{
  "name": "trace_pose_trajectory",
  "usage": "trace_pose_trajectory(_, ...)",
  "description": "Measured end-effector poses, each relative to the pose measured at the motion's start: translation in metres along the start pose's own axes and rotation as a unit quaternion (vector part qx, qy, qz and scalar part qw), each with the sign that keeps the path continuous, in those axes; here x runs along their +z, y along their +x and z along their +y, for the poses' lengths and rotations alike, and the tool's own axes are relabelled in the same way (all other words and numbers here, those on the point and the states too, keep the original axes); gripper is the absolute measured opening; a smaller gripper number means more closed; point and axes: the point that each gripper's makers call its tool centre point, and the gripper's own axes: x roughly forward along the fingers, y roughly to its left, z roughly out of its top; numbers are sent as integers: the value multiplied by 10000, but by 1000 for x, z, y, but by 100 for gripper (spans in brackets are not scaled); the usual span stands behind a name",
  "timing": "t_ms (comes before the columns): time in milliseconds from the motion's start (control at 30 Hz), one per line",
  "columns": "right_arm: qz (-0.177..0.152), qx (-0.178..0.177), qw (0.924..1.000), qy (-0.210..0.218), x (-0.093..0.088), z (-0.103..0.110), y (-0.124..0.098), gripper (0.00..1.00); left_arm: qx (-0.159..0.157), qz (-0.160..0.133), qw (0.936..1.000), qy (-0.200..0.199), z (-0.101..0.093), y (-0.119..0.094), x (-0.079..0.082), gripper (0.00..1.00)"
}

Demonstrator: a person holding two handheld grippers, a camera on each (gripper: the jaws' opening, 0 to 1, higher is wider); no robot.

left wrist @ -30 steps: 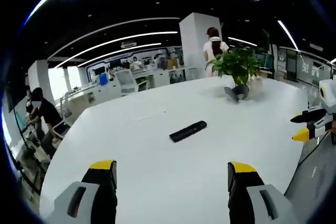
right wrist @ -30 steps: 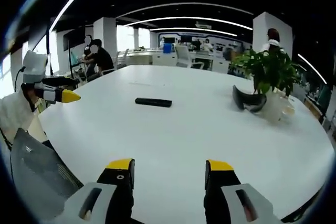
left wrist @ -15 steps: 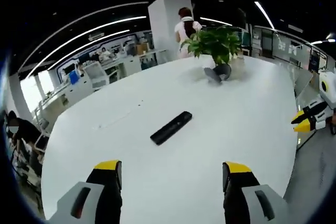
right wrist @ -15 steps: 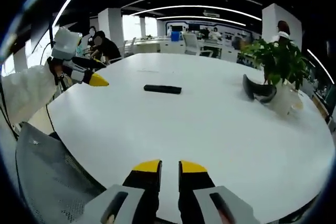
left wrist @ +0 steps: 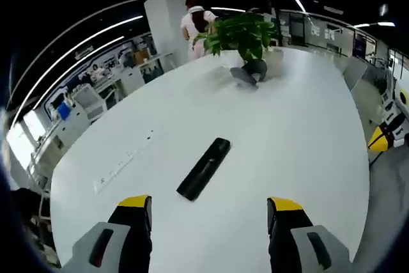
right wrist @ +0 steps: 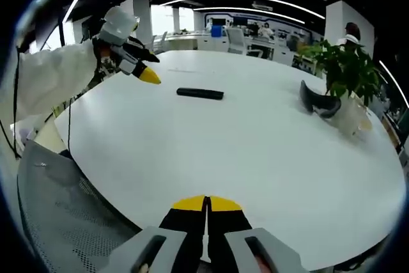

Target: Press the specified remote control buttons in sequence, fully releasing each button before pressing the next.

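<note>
Left gripper [left wrist: 208, 206]: jaws wide apart, hovering over the table [left wrist: 300, 132], just short of the remote.
Right gripper [right wrist: 206, 204]: jaws closed together, nothing between, at the table's near edge.
Remote [left wrist: 204, 168]: flat on the table, black, lying diagonally ahead of the left jaws; well apart from the right gripper.
Plant [left wrist: 241, 31]: at the far side, dark object beside it.
</note>
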Motion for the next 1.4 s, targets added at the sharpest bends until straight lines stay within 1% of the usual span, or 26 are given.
trace_pose_trajectory(33, 18, 4, 10000, -1, -1, 0, 0, 0, -21, 45, 9999, 127, 0, 3, -1, 75)
trace_pose_trajectory(67, 55, 2, 10000, -9, -2, 0, 2, 0, -99, 213, 9995, 196, 1, 8, -5, 73)
trace_pose_trajectory(200, 147, 53, 9999, -30, -5, 2, 3, 0, -310, 412, 9980, 378, 3, 24, -9, 71)
trace_pose_trajectory(267, 184, 64, 9998, -43, -6, 2, 4, 0, -376, 598, 9960, 539, 6, 31, -12, 71)
trace_pose_trajectory(367, 233, 57, 9997, -35, -8, 2, 5, 0, -502, 733, 9937, 678, 11, 42, -15, 67)
trace_pose_trajectory(433, 250, 55, 9997, -16, -9, 1, 5, 0, -601, 880, 9912, 779, 13, 48, -17, 66)
trace_pose_trajectory(467, 261, 48, 9996, -20, -9, 1, 5, 0, -621, 898, 9909, 787, 14, 51, -17, 65)
trace_pose_trajectory(567, 308, 65, 9995, -19, -10, 2, 6, 0, -845, 1011, 9880, 809, 11, 62, -17, 67)
trace_pose_trajectory(633, 337, 74, 9994, -36, -11, 2, 6, 0, -958, 1148, 9843, 938, 11, 68, -19, 66)
trace_pose_trajectory(733, 352, 99, 9993, -37, -12, 3, 6, 0, -1081, 1265, 9808, 1018, 15, 79, -21, 66)
trace_pose_trajectory(767, 366, 105, 9993, -33, -12, 3, 7, 0, -1128, 1345, 9790, 1035, 18, 84, -23, 65)
trace_pose_trajectory(800, 386, 109, 9992, -34, -13, 4, 7, 0, -1140, 1366, 9785, 1045, 19, 86, -23, 64)
trace_pose_trajectory(867, 410, 110, 9991, -41, -14, 4, 7, 0, -1153, 1614, 9733, 1159, 23, 91, -30, 63)
trace_pose_trajectory(967, 432, 124, 9990, -46, -15, 4, 8, 0, -1232, 1761, 9690, 1216, 26, 98, -34, 62)
trace_pose_trajectory(1000, 442, 128, 9989, -48, -15, 5, 8, 0, -1299, 1845, 9661, 1252, 25, 99, -36, 62)
trace_pose_trajectory(1033, 446, 129, 9989, -53, -15, 5, 8, 0, -1298, 1922, 9642, 1287, 26, 100, -38, 63)
trace_pose_trajectory(1067, 456, 130, 9989, -57, -15, 5, 8, 0, -1325, 2014, 9602, 1409, 27, 101, -40, 63)
trace_pose_trajectory(1100, 466, 130, 9988, -58, -16, 5, 8, 0, -1339, 2058, 9579, 1489, 27, 103, -41, 63)
trace_pose_trajectory(1133, 485, 128, 9987, -60, -17, 5, 8, 0, -1464, 2058, 9565, 1458, 24, 103, -38, 62)
trace_pose_trajectory(1167, 493, 131, 9987, -59, -17, 5, 8, 0, -1420, 2118, 9559, 1456, 26, 103, -37, 63)
trace_pose_trajectory(1200, 499, 137, 9986, -57, -17, 5, 9, 0, -1456, 2158, 9538, 1498, 27, 103, -36, 63)
trace_pose_trajectory(1267, 543, 139, 9984, -74, -19, 5, 9, 0, -1637, 2274, 9487, 1464, 23, 102, -38, 61)
trace_pose_trajectory(1333, 555, 152, 9983, -95, -19, 6, 9, 0, -1786, 2312, 9437, 1553, 20, 102, -38, 59)
trace_pose_trajectory(1367, 562, 156, 9982, -110, -19, 7, 10, 0, -1928, 2355, 9388, 1613, 18, 102, -38, 57)
trace_pose_trajectory(1400, 573, 161, 9982, -118, -19, 7, 10, 0, -1985, 2397, 9369, 1594, 17, 102, -39, 56)
